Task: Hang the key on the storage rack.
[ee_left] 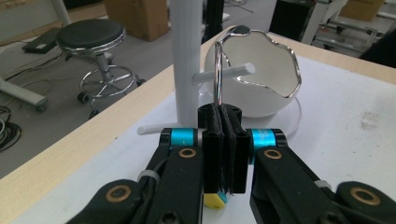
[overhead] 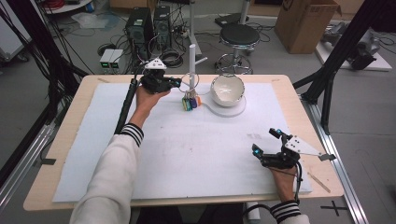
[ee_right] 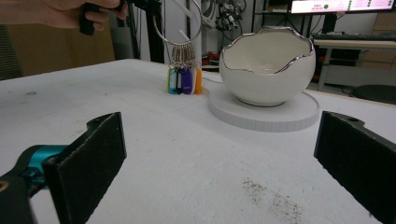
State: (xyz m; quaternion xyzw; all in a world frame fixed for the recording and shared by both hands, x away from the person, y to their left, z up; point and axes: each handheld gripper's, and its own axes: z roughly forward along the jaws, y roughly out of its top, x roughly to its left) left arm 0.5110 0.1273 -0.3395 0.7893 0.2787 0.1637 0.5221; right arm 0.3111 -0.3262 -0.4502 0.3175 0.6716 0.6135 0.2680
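The left tool (ee_left: 223, 140) pinches a thin, shiny metal key ring (ee_left: 218, 70), its flat black pads pressed together on the wire beside a smooth white peg stand (ee_left: 186, 70). Glossy coloured plastic tags (ee_right: 184, 80) hang from the ring, touching the matte white worktop (overhead: 187, 154). Just beside them sits a silver-rimmed, eggshell-shaped white bowl (ee_right: 267, 70) on a round white base (ee_right: 266, 114). The right tool (ee_right: 219, 158) rests well apart, jaws wide and empty.

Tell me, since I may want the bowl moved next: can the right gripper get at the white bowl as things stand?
Probably yes. The right gripper has its jaws wide open, and bare mat lies between it and the white bowl. The left gripper, shut on the key ring, stays off to one side.
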